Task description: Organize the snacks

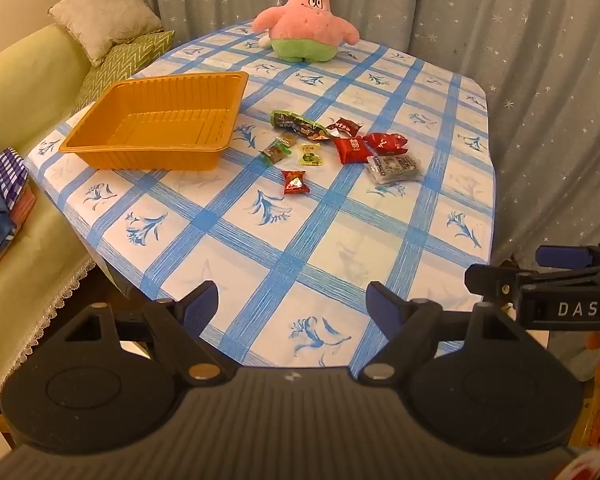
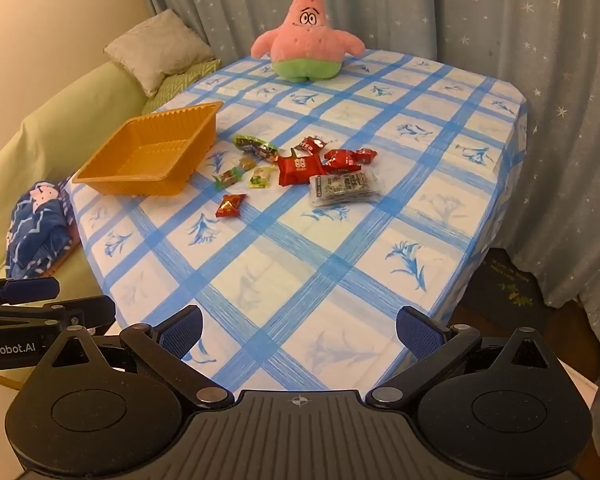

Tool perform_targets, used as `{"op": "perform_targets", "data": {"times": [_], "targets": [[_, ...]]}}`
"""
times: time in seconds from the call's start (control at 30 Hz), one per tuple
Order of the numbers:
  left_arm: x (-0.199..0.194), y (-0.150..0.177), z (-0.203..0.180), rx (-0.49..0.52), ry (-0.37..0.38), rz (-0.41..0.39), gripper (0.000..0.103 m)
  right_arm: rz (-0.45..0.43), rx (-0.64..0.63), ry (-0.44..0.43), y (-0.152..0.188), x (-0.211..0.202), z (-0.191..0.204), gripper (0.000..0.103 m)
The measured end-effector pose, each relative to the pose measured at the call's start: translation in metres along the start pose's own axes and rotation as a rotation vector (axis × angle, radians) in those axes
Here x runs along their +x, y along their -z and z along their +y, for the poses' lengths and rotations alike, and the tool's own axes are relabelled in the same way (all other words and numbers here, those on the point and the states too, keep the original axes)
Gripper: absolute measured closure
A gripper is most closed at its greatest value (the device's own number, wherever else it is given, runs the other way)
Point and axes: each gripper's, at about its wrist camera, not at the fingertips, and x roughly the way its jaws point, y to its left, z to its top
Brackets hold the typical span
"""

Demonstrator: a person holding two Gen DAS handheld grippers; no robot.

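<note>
Several small snack packets lie loose mid-table: a long green packet [image 1: 298, 123], a red square packet [image 1: 353, 149], a clear grey packet [image 1: 396, 168], a small red candy [image 1: 295, 182]. An empty orange tray [image 1: 100, 146] sits to their left. My left gripper [image 1: 290, 304] hangs open over the table's near edge, far from the snacks. In the right wrist view the same red square packet [image 2: 300, 168], grey packet [image 2: 344, 189] and orange tray [image 2: 112, 182] show beyond my right gripper [image 2: 298, 330], which is open with nothing between its fingers.
A pink star plush toy [image 1: 308, 20] stands at the table's far end. The table wears a blue-checked cloth [image 1: 300, 248]. A green sofa [image 1: 16, 92] with cushions runs along the left. Grey star-patterned curtains [image 1: 520, 40] hang behind and to the right.
</note>
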Motion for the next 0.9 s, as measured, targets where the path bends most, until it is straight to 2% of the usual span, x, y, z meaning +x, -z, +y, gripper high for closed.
{"op": "perform_targets", "data": {"times": [0.9], "targets": [[0.0002, -0.0001, 0.0002, -0.004, 0.004, 0.005, 0.023, 0.005, -0.006, 0.003, -0.0061, 0.0085, 0.0044, 0.0]]}}
